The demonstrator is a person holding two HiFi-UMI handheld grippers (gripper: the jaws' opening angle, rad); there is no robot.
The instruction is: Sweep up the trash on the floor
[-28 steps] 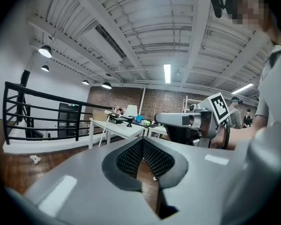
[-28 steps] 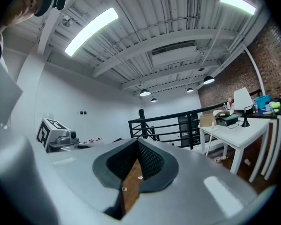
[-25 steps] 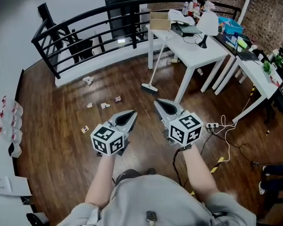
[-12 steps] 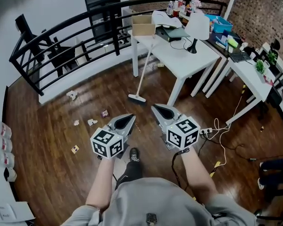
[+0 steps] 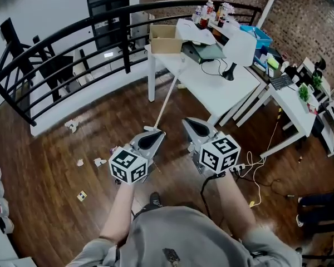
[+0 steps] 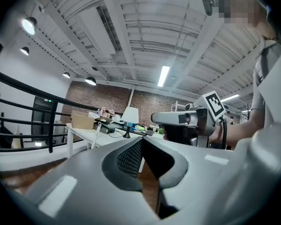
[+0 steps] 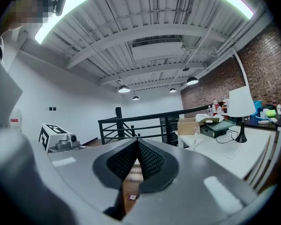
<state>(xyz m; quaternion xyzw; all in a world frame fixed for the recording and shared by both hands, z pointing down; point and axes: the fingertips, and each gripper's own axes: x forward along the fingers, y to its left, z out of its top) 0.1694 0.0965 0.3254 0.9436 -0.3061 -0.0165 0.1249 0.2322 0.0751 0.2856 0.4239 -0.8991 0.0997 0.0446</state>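
- The left tongs (image 6: 140, 140) are seen pressed together at the tips with nothing between them, and are held level above the wooden floor (image 5: 44, 171).
- The right tongs (image 7: 137, 142) are likewise closed and empty. They are held just beside the left tongs, without contact.
- The trash (image 5: 99, 162) is found scattered on the floor to the left of the left tongs, touched by neither tool.
- A crumpled paper (image 5: 72, 124) is noted near the black railing (image 5: 55, 40), and a small square scrap (image 5: 82, 195) lies nearer the person.
- In the right gripper view, one small wrapper (image 7: 130, 197) is seen on the floor below the closed tips.
- A broom (image 5: 167, 93) is found leaning against the white counter (image 5: 203, 90). Its handle slants down toward the tongs, and its lower end is hidden behind the left tongs.
- A cardboard box (image 5: 162, 39) and a white lamp (image 5: 239, 49) are noted on the counter.
- A power strip (image 5: 243, 168) with trailing cables lies on the floor beside the right tongs.
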